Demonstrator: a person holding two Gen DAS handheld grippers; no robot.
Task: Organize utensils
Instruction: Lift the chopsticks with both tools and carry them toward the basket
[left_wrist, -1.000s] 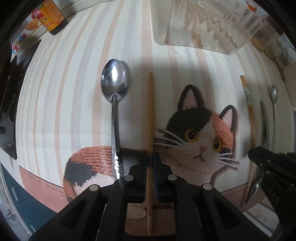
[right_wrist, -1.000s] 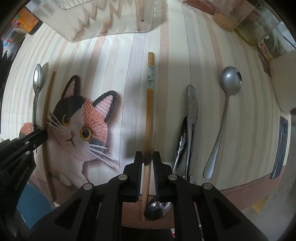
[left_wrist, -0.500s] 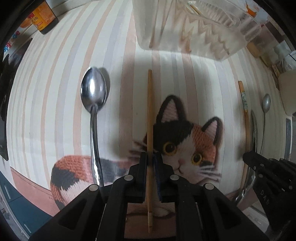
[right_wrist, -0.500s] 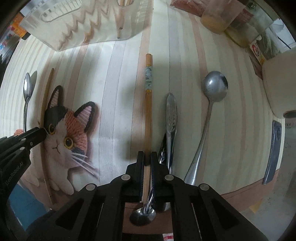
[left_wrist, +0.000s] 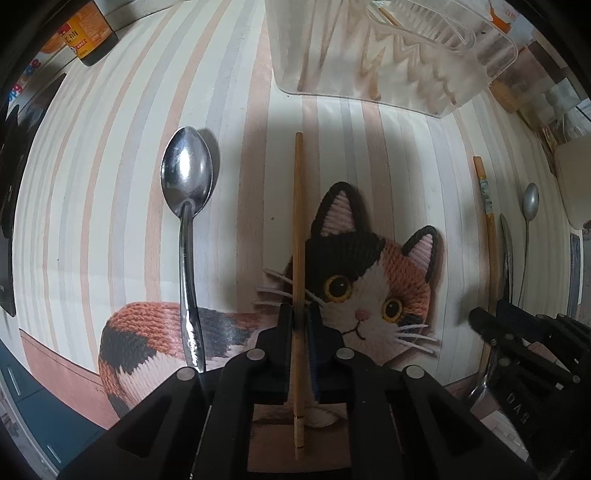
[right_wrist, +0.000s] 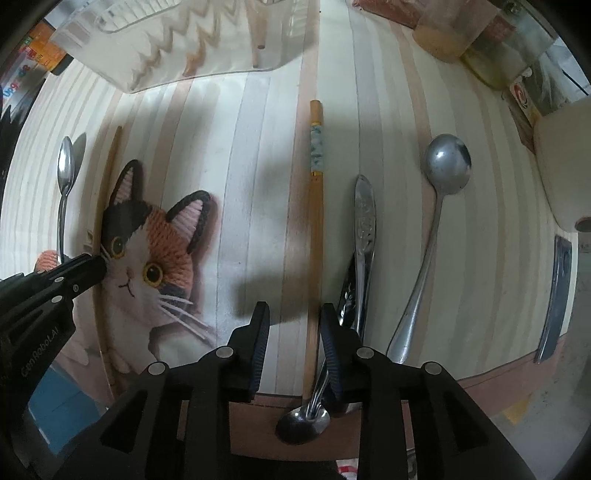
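Left gripper (left_wrist: 300, 321) clamps a plain chopstick (left_wrist: 298, 229) over the cat mat (left_wrist: 373, 280), spoon (left_wrist: 186, 236) beside. Right gripper (right_wrist: 294, 325), marked "GenRoboAI", gapes around a banded chopstick (right_wrist: 316, 229) on the bench (right_wrist: 258, 184); clear tray (right_wrist: 207, 40) beyond.

Home kitchen or dining table. Evidence: striped tablecloth (left_wrist: 110, 184) with knitted-cat print (left_wrist: 369, 280), loose spoons (left_wrist: 186, 177) and chopsticks (right_wrist: 316, 206) laid out on it, clear plastic utensil tray (left_wrist: 424, 85) at top of frame, sauce bottle (left_wrist: 86, 33) upper left, food jars (right_wrist: 447, 40) upper right in the right wrist view.
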